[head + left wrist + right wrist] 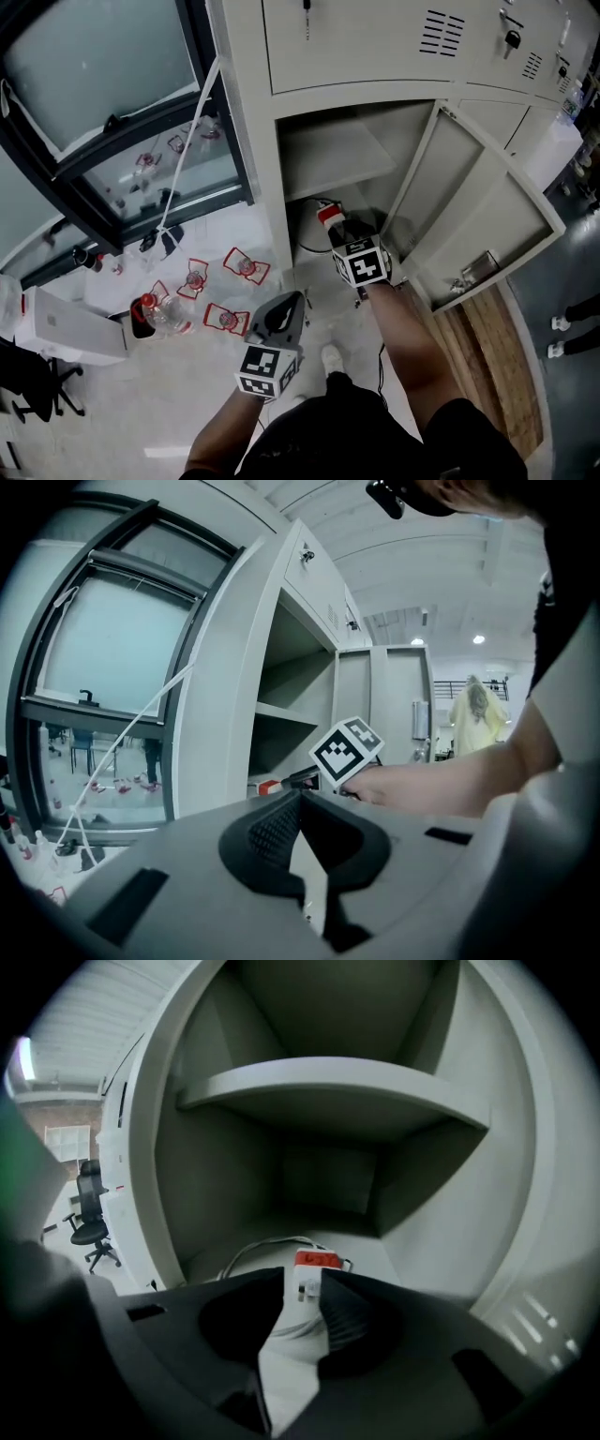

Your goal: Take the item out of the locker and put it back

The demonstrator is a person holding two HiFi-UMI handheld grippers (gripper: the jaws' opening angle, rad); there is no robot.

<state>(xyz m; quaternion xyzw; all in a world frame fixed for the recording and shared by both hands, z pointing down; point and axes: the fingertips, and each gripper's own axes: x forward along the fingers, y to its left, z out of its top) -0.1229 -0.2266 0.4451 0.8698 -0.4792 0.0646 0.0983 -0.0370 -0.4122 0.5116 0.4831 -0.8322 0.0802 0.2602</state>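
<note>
While right gripper (302, 1284) clamps red-white item (319, 1260), left gripper (300, 796) closed, empty, locker door (487, 216) open, shelf (337, 1087) above.

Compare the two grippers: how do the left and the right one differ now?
The right gripper is closed on the white and red item; the left gripper is closed on nothing. The right gripper points into the open locker; the left gripper hangs outside it, above the floor. Both carry a marker cube.
</note>
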